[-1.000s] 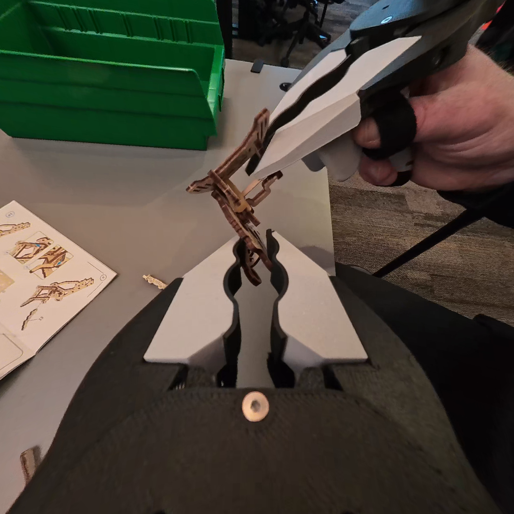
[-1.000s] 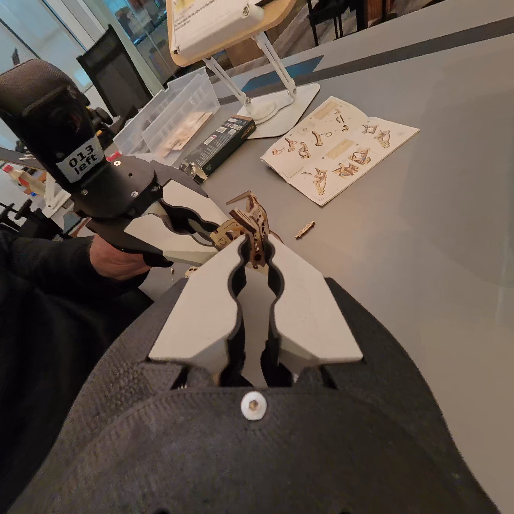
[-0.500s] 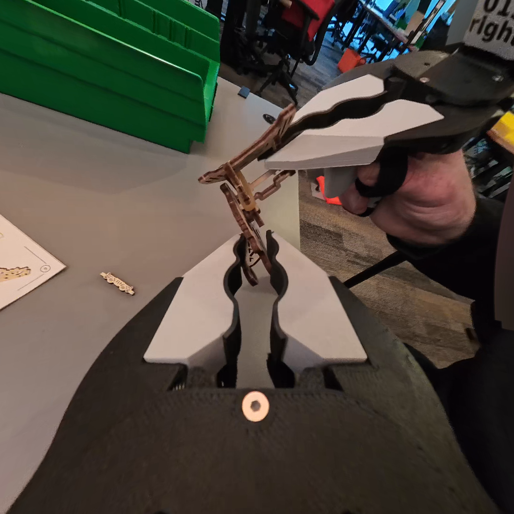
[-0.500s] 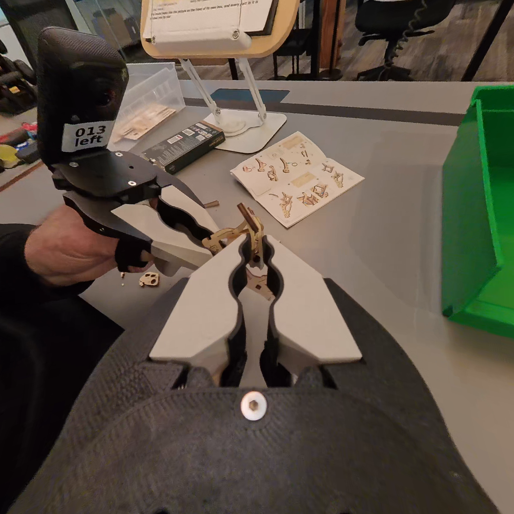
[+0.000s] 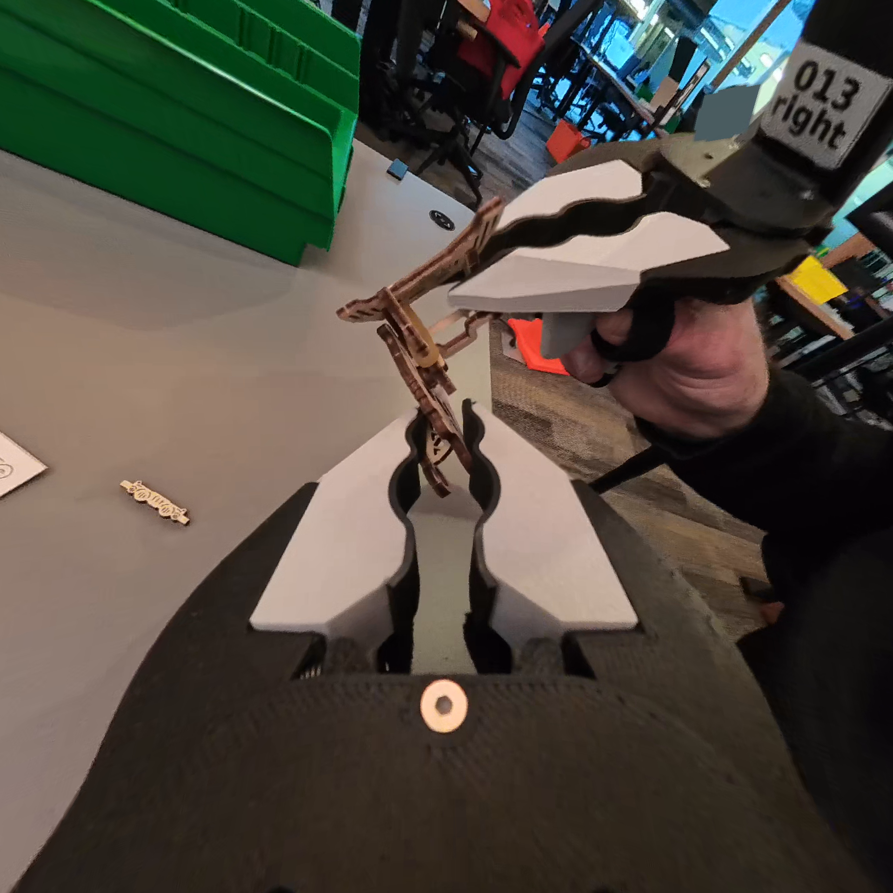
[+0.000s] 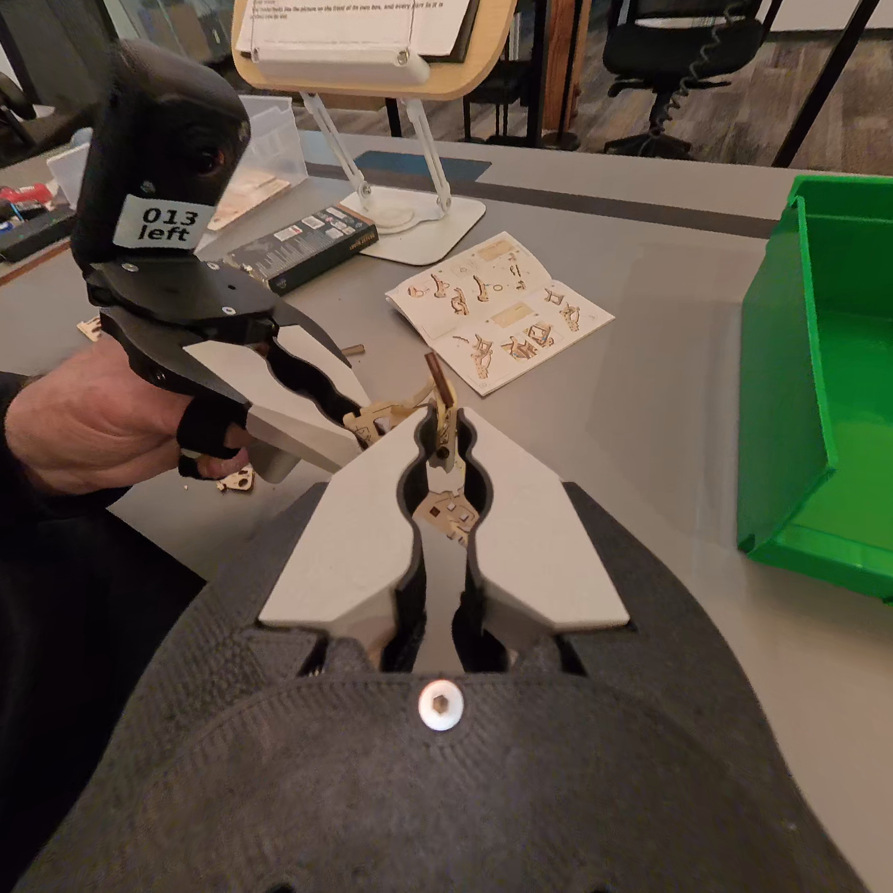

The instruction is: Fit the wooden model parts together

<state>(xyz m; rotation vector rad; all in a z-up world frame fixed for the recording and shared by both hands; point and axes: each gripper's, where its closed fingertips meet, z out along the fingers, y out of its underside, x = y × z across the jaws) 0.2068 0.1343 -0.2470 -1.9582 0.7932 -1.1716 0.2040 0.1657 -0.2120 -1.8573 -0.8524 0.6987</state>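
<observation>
Grey matte surface, edge dropping off to patterned carpet on the right in the left wrist view. Office room behind: black swivel chairs, desks, a red chair back, windows. Standing on the surface at the far side: wooden document stand on a white base, dark flat box beside it, clear plastic tub with pale wooden sheets inside. Open instruction leaflet lying flat. Green plastic bin on the right, interior visible and bare. Small loose wooden piece lying flat on the surface.

Held above the surface, between both tools: wooden model. Left gripper jaws pinching its lower end; right gripper jaws pinching its upper arm. Another wooden piece visible through the gap of the right jaws.
</observation>
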